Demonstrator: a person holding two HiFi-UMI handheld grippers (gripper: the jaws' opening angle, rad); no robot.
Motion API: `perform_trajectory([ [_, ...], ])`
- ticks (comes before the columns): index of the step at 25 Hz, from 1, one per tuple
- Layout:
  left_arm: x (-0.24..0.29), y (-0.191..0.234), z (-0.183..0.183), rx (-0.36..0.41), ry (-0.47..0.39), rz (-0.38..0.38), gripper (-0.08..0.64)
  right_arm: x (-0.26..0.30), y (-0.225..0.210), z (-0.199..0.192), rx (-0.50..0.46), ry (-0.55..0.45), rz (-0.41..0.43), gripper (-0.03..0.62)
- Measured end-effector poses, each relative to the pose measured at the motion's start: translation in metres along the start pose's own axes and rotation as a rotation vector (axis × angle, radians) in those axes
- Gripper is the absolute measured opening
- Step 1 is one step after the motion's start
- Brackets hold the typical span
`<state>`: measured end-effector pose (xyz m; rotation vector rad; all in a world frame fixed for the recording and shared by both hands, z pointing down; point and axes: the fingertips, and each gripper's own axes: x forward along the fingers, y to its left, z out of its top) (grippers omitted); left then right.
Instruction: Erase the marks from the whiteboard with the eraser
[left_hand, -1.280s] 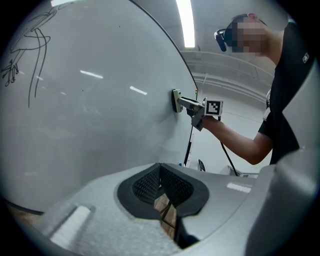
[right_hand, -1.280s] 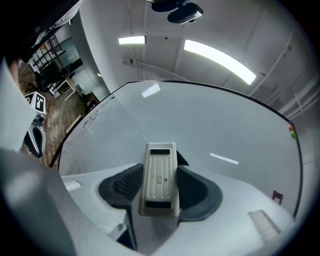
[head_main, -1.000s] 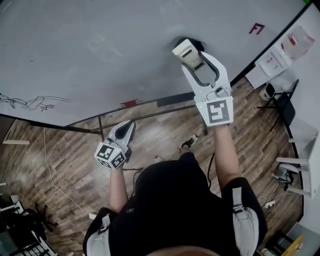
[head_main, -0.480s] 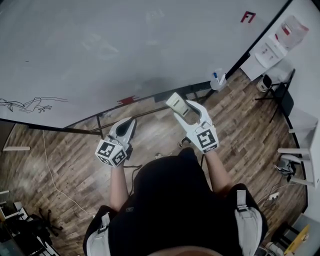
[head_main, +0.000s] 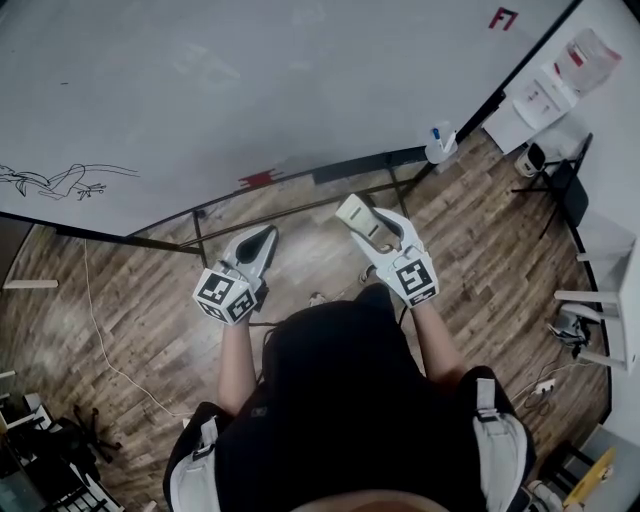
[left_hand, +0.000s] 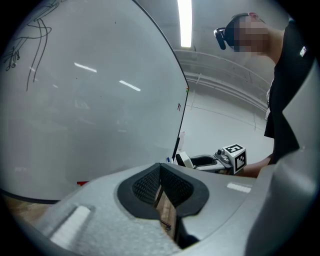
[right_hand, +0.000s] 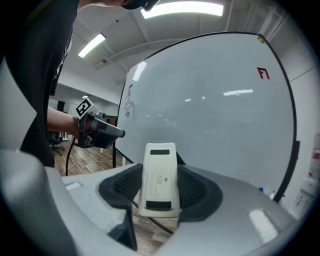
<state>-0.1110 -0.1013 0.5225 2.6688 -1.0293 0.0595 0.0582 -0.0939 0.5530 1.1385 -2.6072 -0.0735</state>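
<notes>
The big whiteboard (head_main: 250, 90) fills the top of the head view. It bears a black scribble (head_main: 60, 182) at the left and a red mark (head_main: 503, 18) at the top right. My right gripper (head_main: 362, 222) is shut on a cream eraser (head_main: 355, 214), held off the board, over the floor below the board's tray. The right gripper view has the eraser (right_hand: 160, 177) upright between the pads, with the red mark (right_hand: 263, 73) and scribble (right_hand: 129, 105) beyond. My left gripper (head_main: 258, 245) hangs shut and empty beside it; its pads (left_hand: 150, 185) meet.
A cup with a blue marker (head_main: 440, 143) sits at the right end of the board's tray. A small red patch (head_main: 258, 180) lies on the tray. A chair (head_main: 555, 195) and papers (head_main: 540, 100) are at the right. A cable (head_main: 100, 330) trails over the wood floor.
My right gripper has drawn the eraser down off the whiteboard and back toward my body. The left gripper has barely shifted.
</notes>
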Motion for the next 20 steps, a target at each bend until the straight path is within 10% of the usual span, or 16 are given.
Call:
perform_trajectory([
  [20, -0.031, 0.005, -0.008, -0.023, -0.008, 0.083, 0.011, -0.009, 0.008, -0.005, -0.058, 0.027, 0.023, 0.224],
])
